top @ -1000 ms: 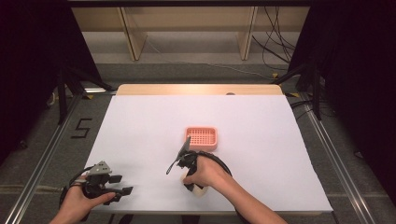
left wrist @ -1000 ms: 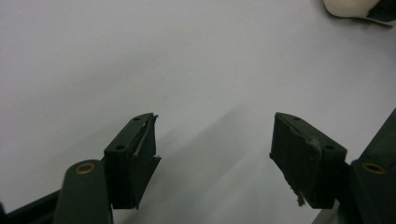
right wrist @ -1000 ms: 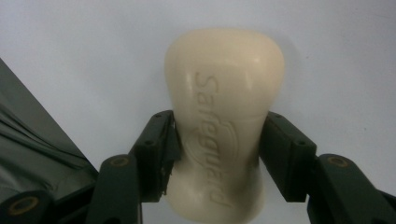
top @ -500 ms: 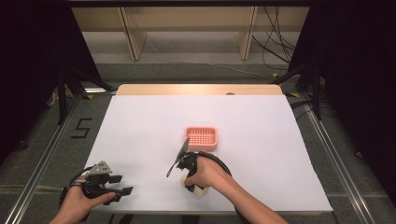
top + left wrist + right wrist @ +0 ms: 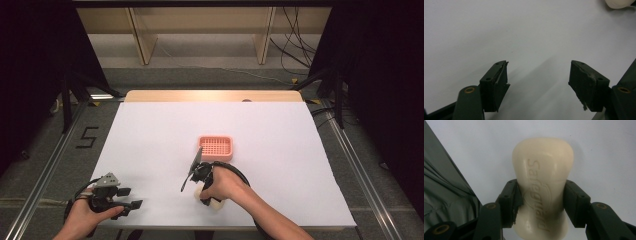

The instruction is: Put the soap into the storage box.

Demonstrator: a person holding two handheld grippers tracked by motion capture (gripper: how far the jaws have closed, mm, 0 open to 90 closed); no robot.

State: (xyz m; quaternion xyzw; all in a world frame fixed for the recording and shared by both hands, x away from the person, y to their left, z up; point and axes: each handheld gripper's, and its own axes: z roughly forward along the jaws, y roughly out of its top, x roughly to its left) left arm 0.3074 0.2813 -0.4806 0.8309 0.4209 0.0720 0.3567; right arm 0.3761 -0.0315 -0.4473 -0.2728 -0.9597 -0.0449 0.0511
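One soap bar clamped, one hand-held gripper spread wide

One cream soap bar [image 5: 543, 182], embossed "Safeguard", pinched at its waist between both black jaws of the right hand-held gripper [image 5: 541, 197], filling the centre of the right gripper view. Seen in the high view as a pale lump [image 5: 212, 202] at lower centre of the frame, under the right hand [image 5: 225, 184], touching or just above the white table [image 5: 150, 135]; cannot tell which. Also glimpsed as a pale rounded edge [image 5: 619, 3] at the upper right corner of the left gripper view.

Right hand-held gripper [image 5: 206, 197] pointing back toward the bottom of the frame, black cable looping round the wrist, a thin black part sticking up toward the upper left from its body.

Just above that, near centre frame: a pink rectangular basket [image 5: 215, 147] with a grid floor, flat on the table, apart from soap and gripper alike.

Lower left of the high view: left hand-held gripper [image 5: 134, 197] held in the left hand [image 5: 87, 217], grey three-cornered plate on top, jaws aimed to the right along the table's near edge. Jaws standing wide apart in the left gripper view [image 5: 537, 82], nothing between them but bare white surface and their own shadow.

Beyond the table: grey floor, wooden shelf legs at top, a "5" marked on the floor at left.
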